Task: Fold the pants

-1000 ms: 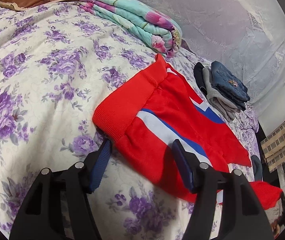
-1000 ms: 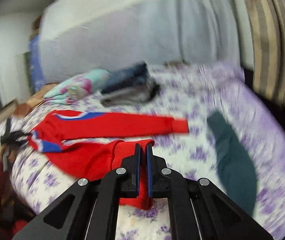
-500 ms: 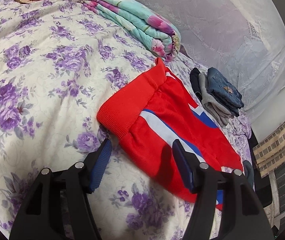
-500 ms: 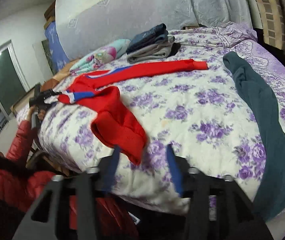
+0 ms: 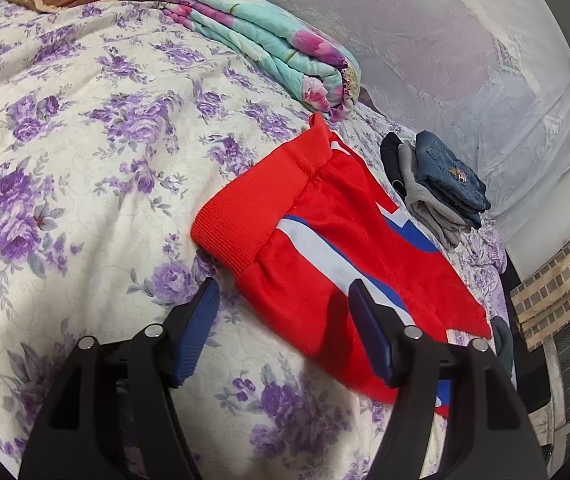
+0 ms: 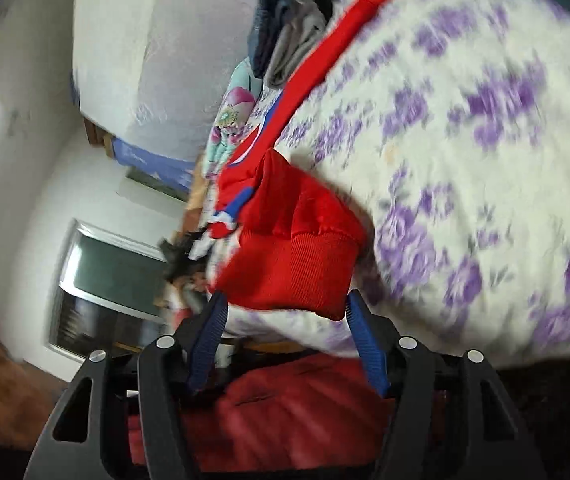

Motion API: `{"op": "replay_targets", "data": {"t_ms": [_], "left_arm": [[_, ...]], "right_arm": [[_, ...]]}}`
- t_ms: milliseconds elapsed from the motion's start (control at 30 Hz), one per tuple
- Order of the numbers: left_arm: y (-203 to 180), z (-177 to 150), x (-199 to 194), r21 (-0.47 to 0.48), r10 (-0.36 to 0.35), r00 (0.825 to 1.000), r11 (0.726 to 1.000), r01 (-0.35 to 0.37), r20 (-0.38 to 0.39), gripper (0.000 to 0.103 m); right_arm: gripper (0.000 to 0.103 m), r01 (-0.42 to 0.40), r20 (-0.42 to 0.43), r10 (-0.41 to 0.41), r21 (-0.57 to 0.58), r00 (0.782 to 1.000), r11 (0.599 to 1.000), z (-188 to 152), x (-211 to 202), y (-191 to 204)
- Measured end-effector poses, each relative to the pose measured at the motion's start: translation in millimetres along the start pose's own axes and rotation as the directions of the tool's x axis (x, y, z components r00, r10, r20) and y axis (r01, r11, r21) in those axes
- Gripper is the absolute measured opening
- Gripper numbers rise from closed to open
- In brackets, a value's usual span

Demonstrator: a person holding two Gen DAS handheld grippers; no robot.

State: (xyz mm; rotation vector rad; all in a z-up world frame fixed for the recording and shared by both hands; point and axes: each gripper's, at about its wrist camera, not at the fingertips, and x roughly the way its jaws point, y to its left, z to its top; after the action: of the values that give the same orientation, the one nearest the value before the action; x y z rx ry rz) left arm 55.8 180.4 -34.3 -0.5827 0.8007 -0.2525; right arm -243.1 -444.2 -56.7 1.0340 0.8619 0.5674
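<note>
On the purple-flowered bedspread [image 5: 85, 152]: red knit pants with blue-and-white stripes [image 5: 349, 248], one leg doubled back. Right gripper [image 6: 285, 312], jaws just opened, has released the ribbed cuff [image 6: 297, 276]; left gripper [image 5: 285, 300] spread, beside the waistband. Next fold pending.

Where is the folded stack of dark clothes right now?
In the left wrist view, the stack of dark clothes sits on the bed at right, beyond the red pants.

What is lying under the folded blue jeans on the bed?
The blue jeans lie on top of a folded grey garment, and a dark garment shows beside that. How many pieces the pile holds, and the bedspread beneath it, are covered.
</note>
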Motion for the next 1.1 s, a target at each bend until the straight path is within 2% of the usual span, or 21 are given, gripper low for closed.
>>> {"op": "replay_targets", "data": {"t_ms": [100, 167, 200, 233, 433, 467, 533, 567, 633, 700, 733, 800, 867, 933, 967, 1033, 1067, 1100], "left_arm": [[-4, -1, 1, 0.023, 0.016, 1.000, 1.000, -0.016, -0.001, 0.071], [-6, -2, 1, 0.032, 0.028, 1.000, 0.999, -0.028, 0.003, 0.073], [-6, -2, 0, 0.033, 0.028, 1.000, 0.999, -0.029, 0.005, 0.075], [-6, -2, 0, 0.034, 0.027, 1.000, 0.999, -0.027, 0.005, 0.076], [-6, -2, 0, 0.037, 0.022, 1.000, 0.999, -0.022, 0.005, 0.078], [-6, -3, 0, 0.038, 0.023, 1.000, 0.999, -0.023, 0.005, 0.078], [-6, -3, 0, 0.037, 0.024, 1.000, 0.999, -0.024, 0.005, 0.079], [-6, -3, 0, 0.037, 0.024, 1.000, 0.999, -0.025, 0.005, 0.079], [-7, -3, 0, 0.040, 0.027, 1.000, 0.999, -0.027, 0.004, 0.079], [-8, -3, 1, 0.044, 0.030, 1.000, 0.999, -0.031, 0.002, 0.079], [-8, -3, 1, 0.045, 0.031, 1.000, 0.998, -0.031, 0.002, 0.079], [-8, -3, 2, 0.047, 0.033, 0.999, 0.998, -0.033, 0.002, 0.079], [-8, -3, 1, 0.049, 0.033, 0.999, 0.998, -0.033, 0.002, 0.079], [-8, -4, 1, 0.049, 0.032, 0.999, 0.998, -0.032, 0.002, 0.079], [-8, -4, 1, 0.049, 0.031, 1.000, 0.998, -0.031, 0.003, 0.079], [-7, -4, 0, 0.048, 0.026, 1.000, 0.998, -0.027, 0.006, 0.080], [-7, -5, -1, 0.049, 0.024, 1.000, 0.999, -0.024, 0.007, 0.080], [-7, -5, -1, 0.051, 0.022, 1.000, 0.998, -0.022, 0.006, 0.081]], "right_arm": [[0.071, -0.106, 0.001, 0.106, 0.106, 0.994, 0.989, -3, 2, -6], [0.071, -0.054, -0.020, 0.057, 0.108, 0.998, 0.993, -6, 10, -6], [0.071, 0.013, -0.030, -0.010, 0.095, 0.999, 0.995, -8, 15, -5], [0.071, 0.047, -0.027, -0.045, 0.087, 0.999, 0.995, -8, 19, -5], [0.069, 0.153, -0.060, -0.149, 0.069, 0.987, 0.986, -17, 47, -14], [0.061, 0.174, -0.052, -0.171, 0.054, 0.984, 0.983, -19, 50, -15], [0.054, 0.254, -0.028, -0.254, -0.027, 0.967, 0.967, -22, 56, -5], [0.042, 0.303, -0.011, -0.305, -0.092, 0.952, 0.949, -25, 57, 6], [0.016, 0.356, 0.062, -0.351, -0.205, 0.934, 0.912, -25, 48, 31], [0.015, 0.362, 0.137, -0.337, -0.256, 0.931, 0.896, -14, 27, 54], [0.014, 0.388, 0.188, -0.346, -0.282, 0.919, 0.877, -9, 16, 67], [0.014, 0.492, 0.292, -0.406, -0.343, 0.866, 0.801, 6, 1, 90], [0.013, 0.568, 0.365, -0.450, -0.346, 0.815, 0.747, 32, -7, 99], [0.013, 0.607, 0.420, -0.462, -0.333, 0.781, 0.722, 56, -17, 100], [0.013, 0.631, 0.460, -0.470, -0.305, 0.753, 0.713, 72, -26, 97], [0.013, 0.660, 0.479, -0.498, -0.263, 0.722, 0.704, 90, -41, 76], [0.015, 0.695, 0.467, -0.543, -0.259, 0.698, 0.671, 97, -44, 64], [0.012, 0.800, 0.488, -0.652, -0.191, 0.581, 0.569, 105, -45, 43]]}}
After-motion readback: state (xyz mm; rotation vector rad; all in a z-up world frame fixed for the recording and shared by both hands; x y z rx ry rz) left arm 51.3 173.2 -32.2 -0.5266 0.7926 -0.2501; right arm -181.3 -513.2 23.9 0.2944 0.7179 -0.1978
